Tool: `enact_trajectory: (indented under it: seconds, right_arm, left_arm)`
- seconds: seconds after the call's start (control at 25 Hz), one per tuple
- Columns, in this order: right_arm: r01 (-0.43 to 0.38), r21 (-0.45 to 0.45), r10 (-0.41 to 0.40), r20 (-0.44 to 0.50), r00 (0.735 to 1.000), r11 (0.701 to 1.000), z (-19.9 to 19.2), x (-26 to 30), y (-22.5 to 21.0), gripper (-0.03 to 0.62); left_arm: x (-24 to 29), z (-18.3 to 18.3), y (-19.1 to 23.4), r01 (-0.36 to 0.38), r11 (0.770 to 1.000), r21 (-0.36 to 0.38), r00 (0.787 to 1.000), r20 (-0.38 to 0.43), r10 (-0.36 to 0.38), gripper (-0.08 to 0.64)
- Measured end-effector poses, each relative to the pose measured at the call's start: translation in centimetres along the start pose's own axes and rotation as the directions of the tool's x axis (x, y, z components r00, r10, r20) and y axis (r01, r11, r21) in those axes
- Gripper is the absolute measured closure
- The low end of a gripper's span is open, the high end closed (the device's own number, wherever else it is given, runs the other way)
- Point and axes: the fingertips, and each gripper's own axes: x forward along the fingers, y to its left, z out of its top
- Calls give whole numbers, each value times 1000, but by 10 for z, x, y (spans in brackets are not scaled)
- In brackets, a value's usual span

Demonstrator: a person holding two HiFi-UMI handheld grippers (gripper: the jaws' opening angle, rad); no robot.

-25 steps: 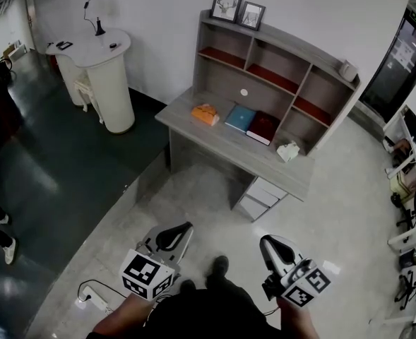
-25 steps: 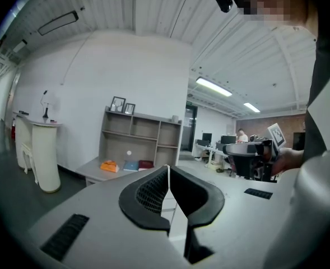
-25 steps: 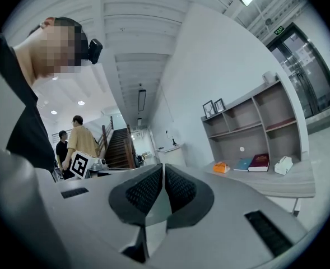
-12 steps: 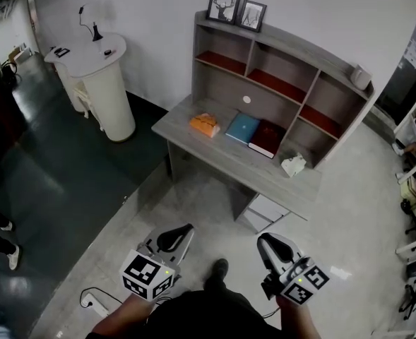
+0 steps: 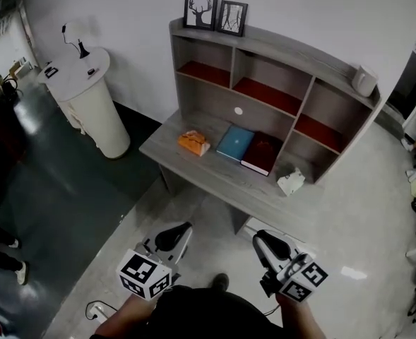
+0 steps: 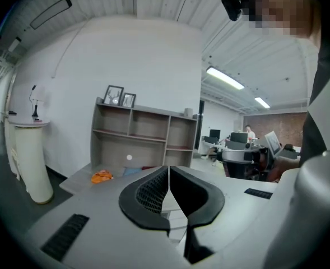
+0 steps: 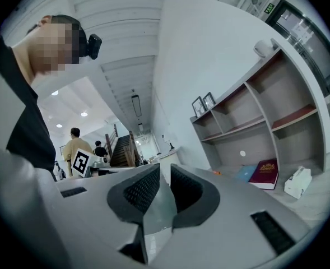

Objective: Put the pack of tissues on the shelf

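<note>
A white pack of tissues (image 5: pixel 290 182) lies at the right end of the grey desk (image 5: pixel 215 175), also seen in the right gripper view (image 7: pixel 297 182). An orange soft pack (image 5: pixel 193 143) lies at the desk's left end (image 6: pixel 101 176). The grey shelf unit (image 5: pixel 275 58) with red-lined compartments stands on the desk. My left gripper (image 5: pixel 174 236) and right gripper (image 5: pixel 265 241) hang over the floor well short of the desk, both shut and empty. The jaws meet in the left gripper view (image 6: pixel 168 170) and nearly meet in the right gripper view (image 7: pixel 165 171).
A blue book (image 5: pixel 235 142) and a dark red book (image 5: pixel 261 153) lie mid-desk. Two framed pictures (image 5: pixel 213 10) and a small white object (image 5: pixel 364 80) stand on top of the shelf unit. A white round stand (image 5: pixel 87 101) is at the left. Drawers (image 5: pixel 260 226) sit under the desk.
The desk and shelf unit have grown larger and come nearer in the head view. Both grippers stay shut and side by side at the bottom of the view.
</note>
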Motion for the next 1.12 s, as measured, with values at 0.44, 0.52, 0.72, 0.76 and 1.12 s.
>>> enact_trajectory:
  seconds: [0.44, 0.52, 0.72, 0.76, 1.12]
  right_arm:
    - [51, 21, -51, -21, 998, 998, 12, 52, -77, 571]
    - [72, 18, -71, -25, 997, 997, 16, 72, -91, 571]
    - [130, 11, -129, -30, 991, 991, 26, 142, -128, 571]
    - [141, 20, -141, -27, 990, 990, 28, 158, -134, 571]
    - [182, 34, -182, -2, 983, 983, 49, 277, -164, 571]
  left_arm:
    - [81, 18, 59, 21, 1000, -9, 1000, -14, -21, 537]
    - [98, 23, 83, 32, 999, -9, 999, -8, -32, 537]
    - [143, 37, 153, 70, 997, 41, 998, -4, -70, 537]
    - [151, 41, 168, 76, 996, 56, 997, -5, -75, 537]
    - [204, 77, 276, 158, 984, 88, 987, -16, -157, 537]
